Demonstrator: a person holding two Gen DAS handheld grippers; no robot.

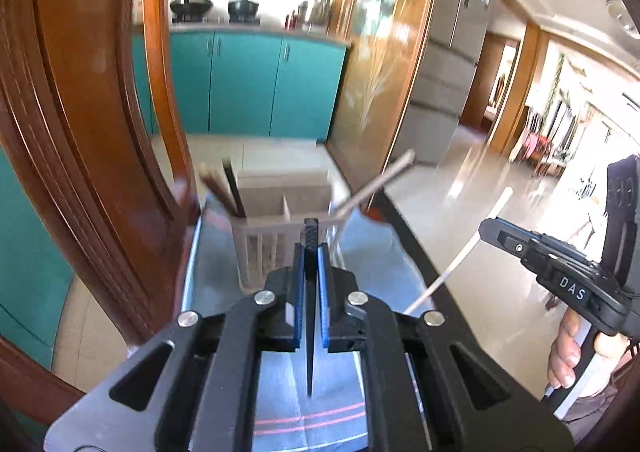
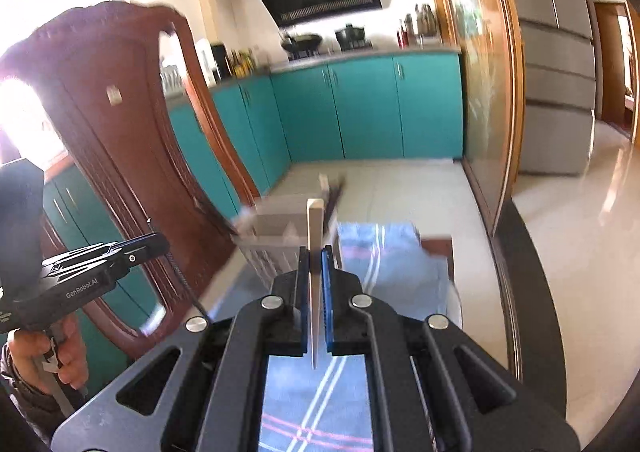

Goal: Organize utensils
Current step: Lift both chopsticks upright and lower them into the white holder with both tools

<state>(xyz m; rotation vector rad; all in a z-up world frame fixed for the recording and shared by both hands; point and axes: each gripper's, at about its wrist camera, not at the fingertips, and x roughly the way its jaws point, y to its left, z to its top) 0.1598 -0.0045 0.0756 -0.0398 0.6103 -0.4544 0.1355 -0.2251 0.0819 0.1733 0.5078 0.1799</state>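
My left gripper point(image 1: 311, 249) is shut on a black chopstick point(image 1: 311, 232) that stands upright between the blue pads. Just beyond it a pale slotted utensil basket point(image 1: 260, 248) holds brown chopsticks point(image 1: 218, 188) in its left compartment, and a grey utensil handle point(image 1: 376, 182) leans out to the right. My right gripper point(image 2: 315, 251) is shut on a white chopstick point(image 2: 315, 224), above and in front of the same basket point(image 2: 266, 252). Each gripper shows in the other's view: the right one point(image 1: 490, 230) with its white chopstick point(image 1: 460, 264), the left one point(image 2: 158, 242) at the left edge.
A blue striped cloth point(image 1: 372, 252) point(image 2: 392, 260) covers the table under both grippers. A carved wooden chair back point(image 1: 92, 132) point(image 2: 120, 132) rises close on the left. The table's dark edge point(image 2: 520, 252) runs along the right, with tiled floor beyond. Teal kitchen cabinets point(image 2: 360, 108) stand behind.
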